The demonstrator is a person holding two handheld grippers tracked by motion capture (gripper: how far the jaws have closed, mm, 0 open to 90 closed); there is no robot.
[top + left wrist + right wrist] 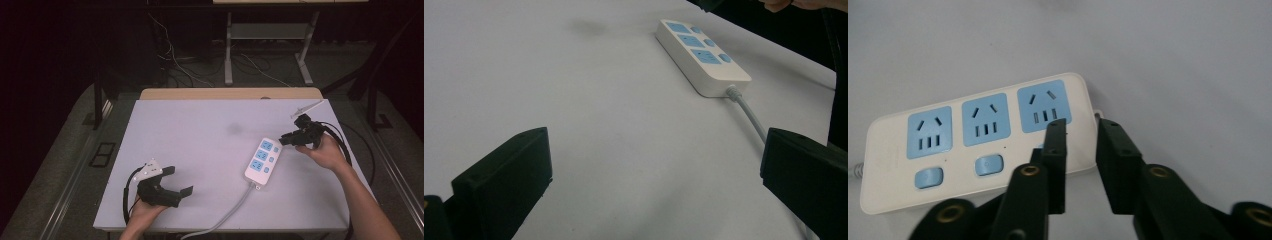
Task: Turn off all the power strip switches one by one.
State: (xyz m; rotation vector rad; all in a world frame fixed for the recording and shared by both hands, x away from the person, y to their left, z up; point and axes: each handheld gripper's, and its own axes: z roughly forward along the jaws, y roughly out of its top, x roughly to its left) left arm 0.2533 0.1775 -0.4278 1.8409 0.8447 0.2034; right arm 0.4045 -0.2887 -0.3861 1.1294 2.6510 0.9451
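Observation:
A white power strip with three blue sockets and three blue switches lies flat on the right half of the white table. Its grey cord runs off the near edge. My right gripper hovers at the strip's far end. In the right gripper view the strip lies under the gripper, whose jaws stand a small gap apart with nothing between them; one jaw hides the switch by the end socket. My left gripper rests near the front left, wide open and empty, facing the strip.
A thin syringe-like stick lies at the table's far right corner. A faint dark smudge marks the table's middle. A wooden edge borders the far side. Loose cables and a metal stand are on the floor beyond.

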